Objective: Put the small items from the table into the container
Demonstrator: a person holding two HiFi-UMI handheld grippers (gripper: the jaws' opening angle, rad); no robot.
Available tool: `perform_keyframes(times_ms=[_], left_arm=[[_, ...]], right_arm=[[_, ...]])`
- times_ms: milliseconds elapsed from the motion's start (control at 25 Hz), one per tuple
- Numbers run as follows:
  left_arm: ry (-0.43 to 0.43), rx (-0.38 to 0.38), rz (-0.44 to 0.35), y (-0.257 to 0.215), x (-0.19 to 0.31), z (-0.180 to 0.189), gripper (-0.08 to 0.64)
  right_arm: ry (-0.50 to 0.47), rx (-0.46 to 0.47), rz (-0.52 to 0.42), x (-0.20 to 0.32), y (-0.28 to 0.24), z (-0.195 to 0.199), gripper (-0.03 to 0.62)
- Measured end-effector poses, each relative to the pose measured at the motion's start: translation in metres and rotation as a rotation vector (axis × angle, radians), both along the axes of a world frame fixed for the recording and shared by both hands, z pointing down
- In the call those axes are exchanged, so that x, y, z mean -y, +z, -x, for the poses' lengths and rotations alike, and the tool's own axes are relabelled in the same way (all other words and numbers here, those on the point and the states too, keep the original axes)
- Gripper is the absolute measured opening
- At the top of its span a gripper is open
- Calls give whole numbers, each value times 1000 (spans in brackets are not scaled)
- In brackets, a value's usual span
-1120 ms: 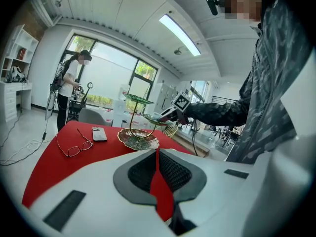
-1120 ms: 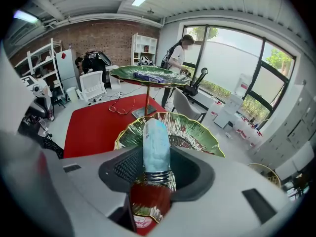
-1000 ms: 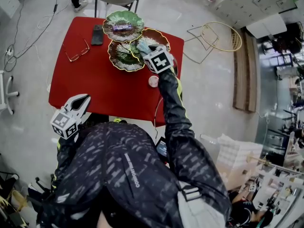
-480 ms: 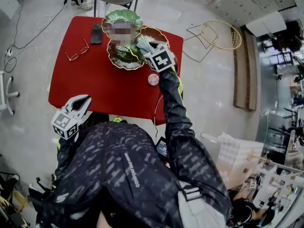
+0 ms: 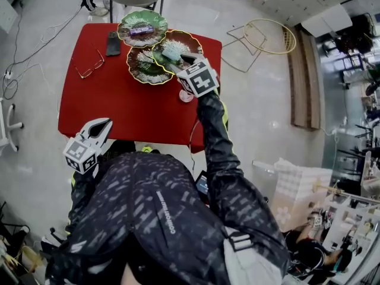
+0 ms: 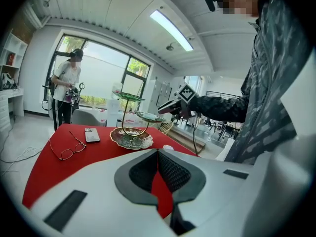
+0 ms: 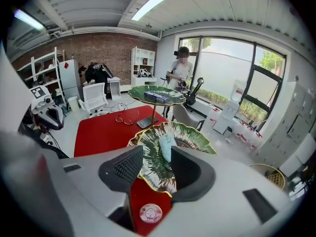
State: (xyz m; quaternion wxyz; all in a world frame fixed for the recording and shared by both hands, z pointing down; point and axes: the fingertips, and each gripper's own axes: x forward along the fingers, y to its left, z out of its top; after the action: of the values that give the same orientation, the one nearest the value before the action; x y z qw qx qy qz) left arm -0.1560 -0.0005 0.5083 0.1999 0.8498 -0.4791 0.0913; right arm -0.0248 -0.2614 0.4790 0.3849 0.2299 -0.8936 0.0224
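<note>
The right claw (image 7: 157,154) has lifted back off the gold-rimmed green leaf-shaped dish (image 7: 197,138), jaws half apart and empty, leaving the pale blue packet (image 7: 166,146) lying on it: delivered. The left claw (image 6: 158,168), closed on nothing, waits by the red table (image 6: 44,162)'s near-left corner

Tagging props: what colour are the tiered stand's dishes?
Dishes: green, pale streaks, gold rims; best in right gripper view.

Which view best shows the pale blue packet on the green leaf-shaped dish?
Right gripper view: the pale blue packet lies close, unobstructed, on the green leaf-shaped dish. Head view shows it small; left gripper view sees that dish edge-on, packet hidden.
</note>
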Motion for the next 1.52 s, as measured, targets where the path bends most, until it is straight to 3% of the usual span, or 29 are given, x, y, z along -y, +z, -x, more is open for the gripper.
perform_keyframes(times_ms=[280,440,560,1120,1520], left_arm=[[31,4,-2,3,2,-18,11],[40,-52,-18,-5,3,-28,11],[41,-48,-23,-7,2,-34,12],[100,-66,19,3,-8,-59,12],[66,-129,33,1,-18,-57,12]], right_arm=[[-7,1,29,-30,7,-20,179],[-1,5,46,-46,10,-33,179],[7,8,65,-58,12,-42,179],[38,17,153,-109,53,-72,179],[75,52,174,-128,68,-85,179]])
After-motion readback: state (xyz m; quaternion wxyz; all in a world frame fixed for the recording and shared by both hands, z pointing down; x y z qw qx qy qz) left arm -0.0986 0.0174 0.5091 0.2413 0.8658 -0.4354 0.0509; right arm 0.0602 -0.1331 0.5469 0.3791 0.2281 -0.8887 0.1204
